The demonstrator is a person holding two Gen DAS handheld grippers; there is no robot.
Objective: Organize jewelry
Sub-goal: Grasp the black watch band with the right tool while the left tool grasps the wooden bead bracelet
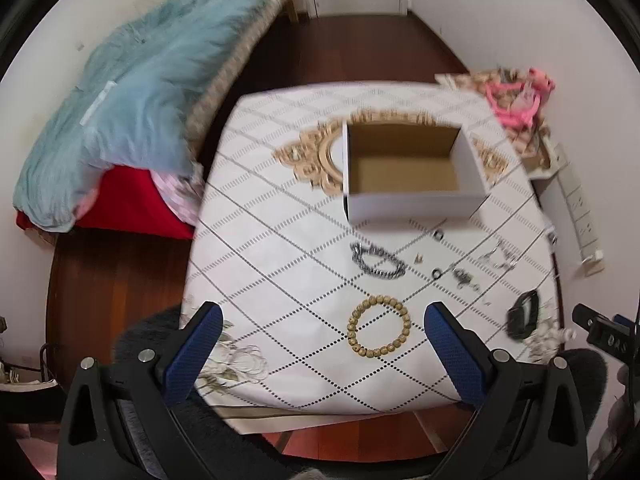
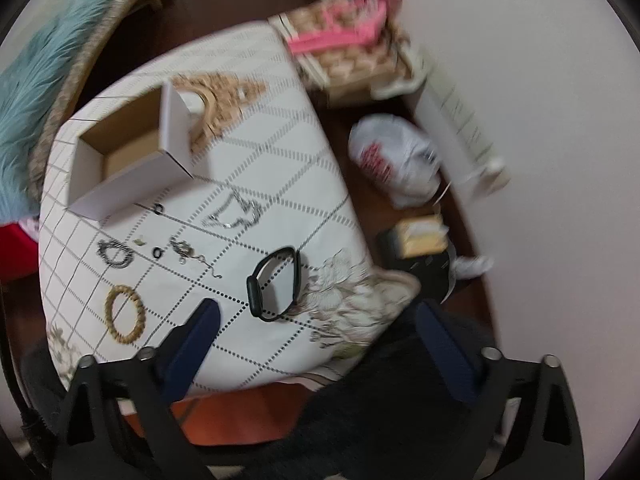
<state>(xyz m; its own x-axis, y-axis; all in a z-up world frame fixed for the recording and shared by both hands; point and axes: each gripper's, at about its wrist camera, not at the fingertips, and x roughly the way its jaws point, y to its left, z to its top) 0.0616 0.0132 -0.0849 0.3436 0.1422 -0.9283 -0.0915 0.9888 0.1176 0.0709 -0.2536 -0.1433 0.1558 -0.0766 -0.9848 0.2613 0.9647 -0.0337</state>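
Two grippers: left gripper (image 1: 320, 344) and right gripper (image 2: 316, 340) both hover above the counter's (image 1: 280, 184) near edge, jaws spread wide, holding nothing.
Box (image 1: 404, 168): empty, open-topped, far side — likely the place for the jewelry.
Jewelry: loose between box and grippers — bead bracelet (image 1: 379, 326) nearest the left, watch (image 2: 276, 288) nearest the right, chain (image 1: 378, 261) and rings beyond.

Left gripper (image 1: 322, 314) has black angular arms with triangular cut-outs, round silver screws, and blue fingers (image 1: 450, 356) with a fine dimpled texture. Right gripper (image 2: 320, 312) matches: black frame, silver screws, navy textured fingers (image 2: 190, 344).
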